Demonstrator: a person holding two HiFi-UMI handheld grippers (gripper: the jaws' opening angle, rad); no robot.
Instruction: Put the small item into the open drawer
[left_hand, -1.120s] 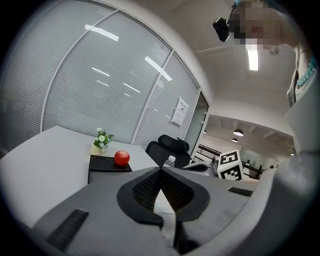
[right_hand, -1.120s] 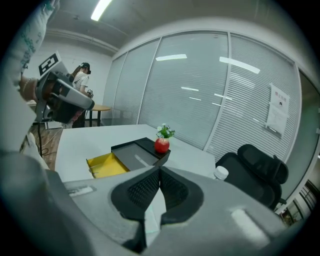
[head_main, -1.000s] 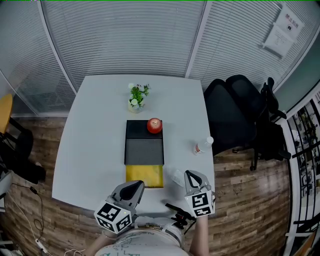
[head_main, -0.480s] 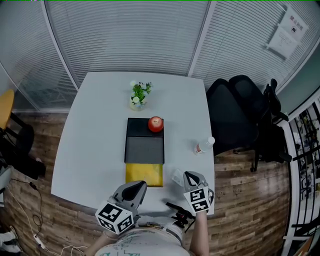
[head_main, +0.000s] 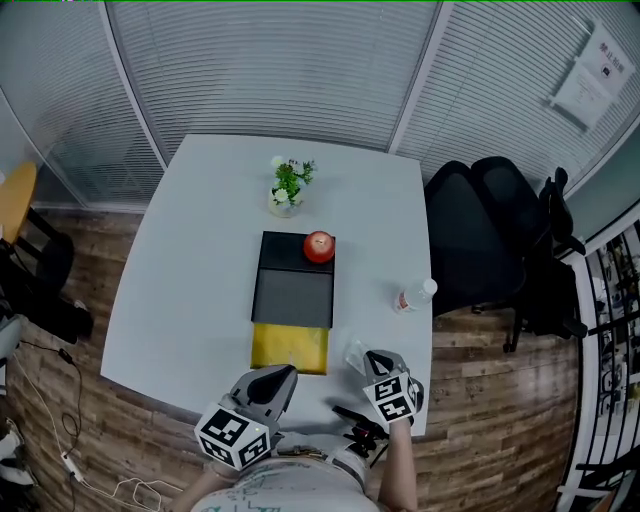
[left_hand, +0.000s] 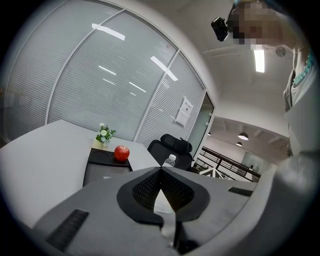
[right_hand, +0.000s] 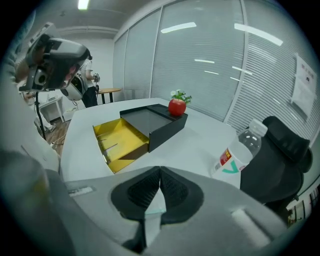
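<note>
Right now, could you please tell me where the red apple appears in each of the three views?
Head view: the red apple sits at picture centre, on the far right corner of the black drawer box.
Left gripper view: the apple is left of centre, above the jaws.
Right gripper view: the apple is just right of centre, in the upper half.
Shared landmark: the potted plant stands just behind the apple in all three.

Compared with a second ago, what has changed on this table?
The right gripper has come down toward the near edge of the table, close to the small clear item. Its jaws are shut and hold nothing. Nothing was picked up or let go. The left gripper, also shut, the open yellow drawer, the apple, the bottle and the plant stayed put.
</note>
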